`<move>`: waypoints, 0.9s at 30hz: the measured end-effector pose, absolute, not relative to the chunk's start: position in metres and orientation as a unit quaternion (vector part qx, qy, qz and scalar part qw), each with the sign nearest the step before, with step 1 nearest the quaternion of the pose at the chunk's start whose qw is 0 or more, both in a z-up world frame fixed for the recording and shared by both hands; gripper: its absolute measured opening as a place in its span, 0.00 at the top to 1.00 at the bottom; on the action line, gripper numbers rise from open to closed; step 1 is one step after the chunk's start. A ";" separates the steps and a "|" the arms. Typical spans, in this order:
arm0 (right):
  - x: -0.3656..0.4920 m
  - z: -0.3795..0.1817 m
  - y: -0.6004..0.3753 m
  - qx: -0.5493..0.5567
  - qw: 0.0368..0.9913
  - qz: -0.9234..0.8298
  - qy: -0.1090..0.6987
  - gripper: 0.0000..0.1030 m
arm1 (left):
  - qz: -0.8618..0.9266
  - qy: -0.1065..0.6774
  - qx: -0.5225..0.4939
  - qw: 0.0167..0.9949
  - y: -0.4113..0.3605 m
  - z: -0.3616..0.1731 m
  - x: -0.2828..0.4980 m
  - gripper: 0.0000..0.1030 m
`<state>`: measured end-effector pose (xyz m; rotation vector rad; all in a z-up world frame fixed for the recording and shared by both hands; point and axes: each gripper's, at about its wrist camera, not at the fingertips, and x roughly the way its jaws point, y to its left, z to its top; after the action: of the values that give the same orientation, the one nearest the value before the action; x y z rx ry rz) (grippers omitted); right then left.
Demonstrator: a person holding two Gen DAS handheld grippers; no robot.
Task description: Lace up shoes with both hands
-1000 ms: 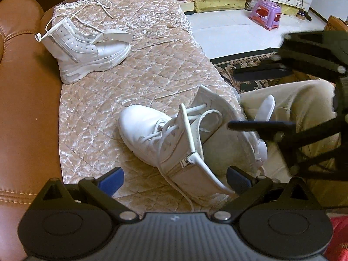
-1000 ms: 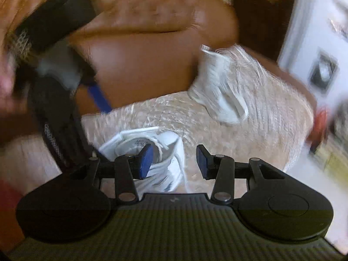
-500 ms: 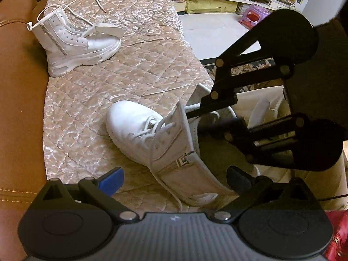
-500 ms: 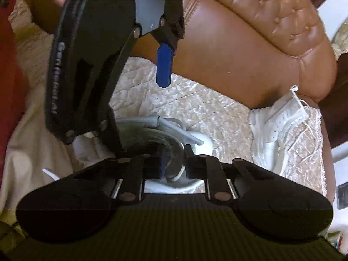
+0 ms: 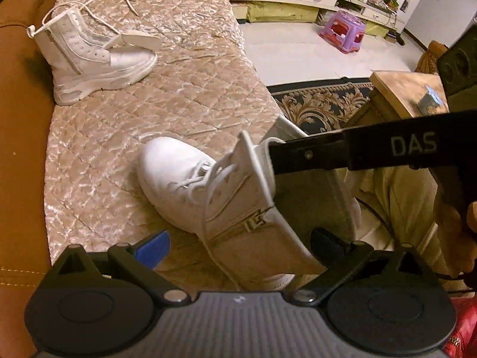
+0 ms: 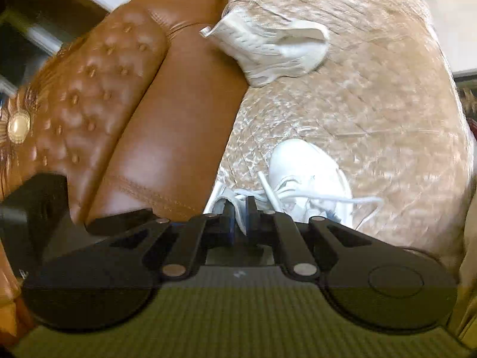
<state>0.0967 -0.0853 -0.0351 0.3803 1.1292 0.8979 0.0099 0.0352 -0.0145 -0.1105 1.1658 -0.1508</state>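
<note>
We're early on — right gripper (image 6: 238, 217) fingers pinched on the near boot's (image 5: 190, 179) tongue by the sofa's (image 5: 18, 149) front edge, left gripper (image 5: 238, 244) fingers wide, empty — upper eyelets unlaced, far boot (image 5: 89, 59) untouched.

Brown leather sofa (image 5: 21, 149), quilted cover (image 5: 119, 137), purple stool (image 5: 342, 31), perhaps patterned rug (image 5: 322, 104)

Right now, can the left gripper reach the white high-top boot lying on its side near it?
Probably yes. The left gripper is open, the white boot lies between its fingers, and nothing blocks it. The right gripper is already shut on the boot's collar.
</note>
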 end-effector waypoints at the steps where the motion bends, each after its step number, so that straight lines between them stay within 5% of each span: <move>1: 0.098 -0.034 -0.085 0.173 0.738 0.401 0.515 0.91 | -0.072 0.549 -0.057 0.831 0.037 -0.015 0.010 0.00; 10: 0.088 -0.006 -0.090 0.149 0.754 0.390 0.507 0.81 | -0.091 0.539 -0.045 0.836 0.049 -0.004 0.007 0.00; 14: 0.080 0.022 -0.101 0.111 0.788 0.385 0.468 0.43 | -0.114 0.529 -0.047 0.840 0.058 0.004 -0.001 0.00; 25: 0.061 0.004 -0.056 -0.053 0.758 0.430 0.487 0.43 | -0.094 0.523 -0.115 0.839 0.096 -0.002 -0.018 0.00; 27: 0.058 -0.001 -0.046 -0.105 0.756 0.441 0.472 0.69 | -0.093 0.540 -0.108 0.830 0.097 -0.013 -0.017 0.00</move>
<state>0.0584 -0.0461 -0.0008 -0.2287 1.0291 0.9623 -0.0168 0.0969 -0.0129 -0.2300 1.1455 -0.1978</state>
